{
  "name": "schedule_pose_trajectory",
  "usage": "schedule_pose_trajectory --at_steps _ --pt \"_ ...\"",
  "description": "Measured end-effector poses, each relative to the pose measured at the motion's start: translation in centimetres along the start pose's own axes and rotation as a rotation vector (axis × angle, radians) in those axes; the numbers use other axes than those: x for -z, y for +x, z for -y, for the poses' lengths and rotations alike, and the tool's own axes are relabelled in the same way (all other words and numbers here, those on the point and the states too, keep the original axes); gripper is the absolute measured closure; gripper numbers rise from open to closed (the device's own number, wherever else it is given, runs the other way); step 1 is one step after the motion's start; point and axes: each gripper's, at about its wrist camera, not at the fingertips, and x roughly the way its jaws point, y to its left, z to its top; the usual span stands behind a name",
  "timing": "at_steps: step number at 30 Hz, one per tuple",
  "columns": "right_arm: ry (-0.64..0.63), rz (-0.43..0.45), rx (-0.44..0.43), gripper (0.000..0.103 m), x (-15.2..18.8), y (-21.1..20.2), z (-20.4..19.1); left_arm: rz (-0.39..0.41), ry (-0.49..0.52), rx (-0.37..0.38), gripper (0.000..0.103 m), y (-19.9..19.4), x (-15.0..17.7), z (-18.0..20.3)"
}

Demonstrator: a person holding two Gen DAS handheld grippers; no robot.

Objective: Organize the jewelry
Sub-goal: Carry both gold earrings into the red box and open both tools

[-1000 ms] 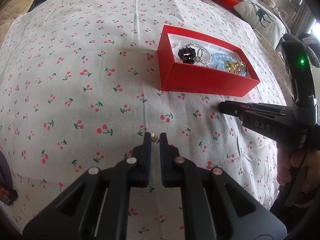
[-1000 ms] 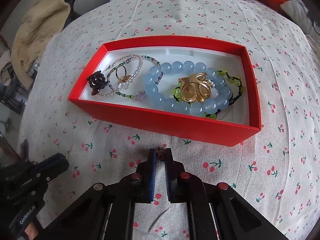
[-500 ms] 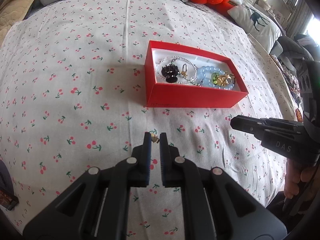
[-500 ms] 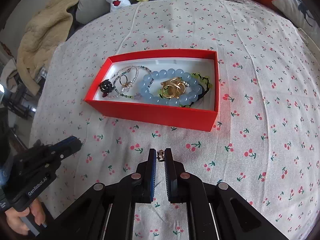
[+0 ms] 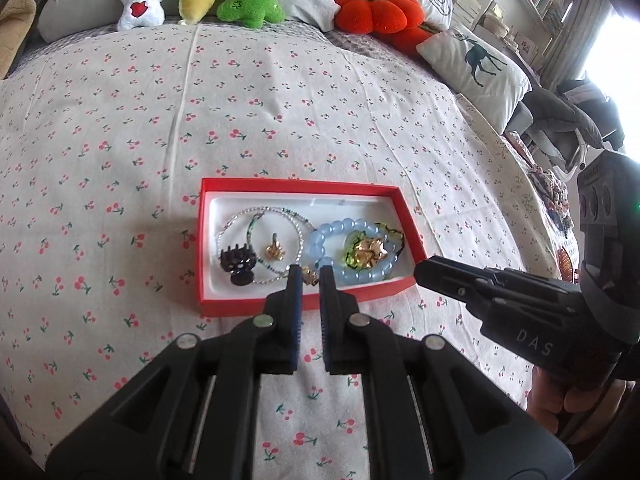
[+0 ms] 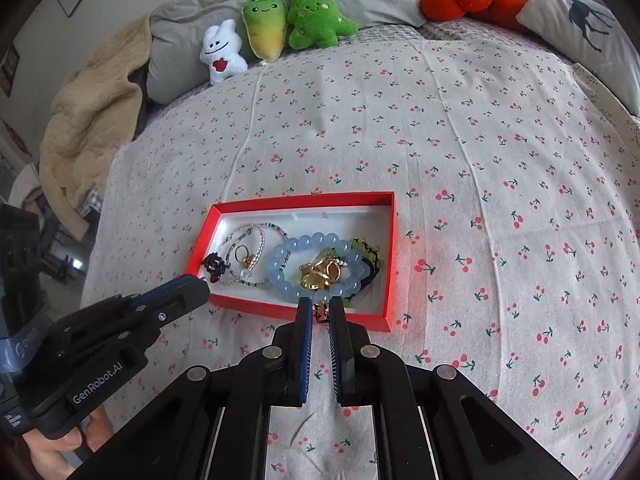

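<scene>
A red jewelry box (image 5: 240, 307) (image 6: 256, 307) with a white lining lies on the cherry-print bedsheet. It holds a blue bead bracelet (image 5: 320, 240) (image 6: 280, 256), thin bead strands (image 5: 260, 213), a dark flower piece (image 5: 238, 262), a gold ring (image 5: 275, 251) and a gold ornament (image 5: 370, 250) (image 6: 320, 272). My left gripper (image 5: 309, 274) is shut on a small gold earring (image 5: 309, 276) above the box's near part. My right gripper (image 6: 320, 309) is shut on a small dark-red earring (image 6: 320, 314) above the box's near wall.
Plush toys (image 6: 264, 32), an orange pumpkin cushion (image 5: 376, 14), a deer pillow (image 5: 476, 60) and a beige blanket (image 6: 92, 120) line the far edge of the bed. Each gripper shows in the other's view (image 5: 500, 292) (image 6: 140, 312).
Both grippers have risen and moved forward, from over the sheet in front of the box to above its near side, each still holding its earring.
</scene>
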Motion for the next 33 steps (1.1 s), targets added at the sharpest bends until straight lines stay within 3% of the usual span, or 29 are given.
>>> schedule_pose_trajectory --at_steps 14,16,21,25,33 --pt "-0.020 -0.002 -0.003 0.095 -1.0 1.3 0.8 -0.040 -0.044 0.019 0.092 4.5 -1.5 1.2" --pt "-0.020 -0.006 -0.005 0.095 -1.0 1.3 0.9 -0.041 -0.054 0.011 0.084 4.4 -1.5 1.1" --pt "-0.021 0.001 -0.004 0.095 -1.1 1.0 1.1 -0.022 -0.056 -0.024 0.082 2.7 -1.5 0.9" --pt "-0.013 0.007 -0.001 0.095 -1.3 1.0 1.3 -0.005 -0.053 -0.058 0.073 1.3 -1.2 0.4" --pt "0.002 0.022 0.011 0.095 -2.3 1.9 1.2 0.000 -0.073 -0.102 0.065 0.4 -0.3 -1.0"
